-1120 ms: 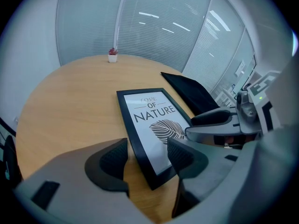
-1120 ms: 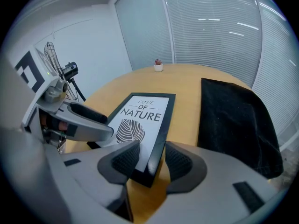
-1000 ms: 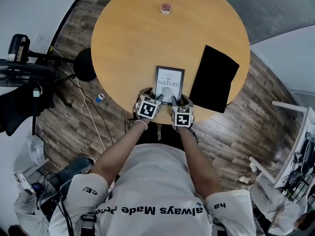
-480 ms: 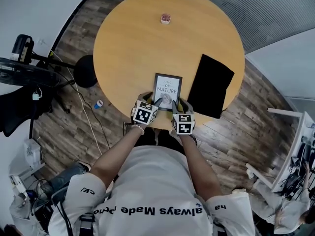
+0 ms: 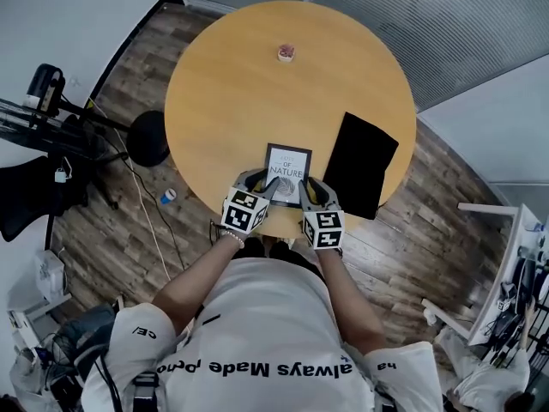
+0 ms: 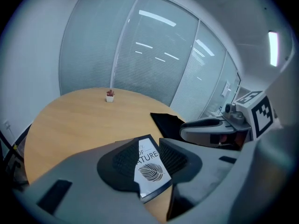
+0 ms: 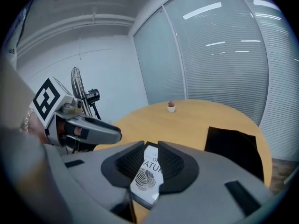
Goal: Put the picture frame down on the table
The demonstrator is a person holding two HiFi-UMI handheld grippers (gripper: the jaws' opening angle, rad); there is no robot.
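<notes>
The picture frame point(image 5: 287, 172), black-edged with a white leaf print, lies flat near the front edge of the round wooden table point(image 5: 232, 84). My left gripper point(image 5: 267, 187) is at its near left corner and my right gripper point(image 5: 307, 190) at its near right corner. In the left gripper view the frame point(image 6: 149, 164) shows through the gap between the parted jaws, and the right gripper point(image 6: 205, 129) is beside it. The right gripper view has the frame point(image 7: 148, 174) under its parted jaws too. Neither pair clamps it.
A black flat pad point(image 5: 360, 163) lies just right of the frame and overhangs the table edge. A small potted plant point(image 5: 286, 53) stands at the far side. A black stand point(image 5: 141, 136) and cables sit on the wooden floor to the left.
The head view has shifted, so the table sits lower in the picture. Both grippers stay at the frame's near corners, the left one slightly further out. The frame has not visibly moved on the table.
</notes>
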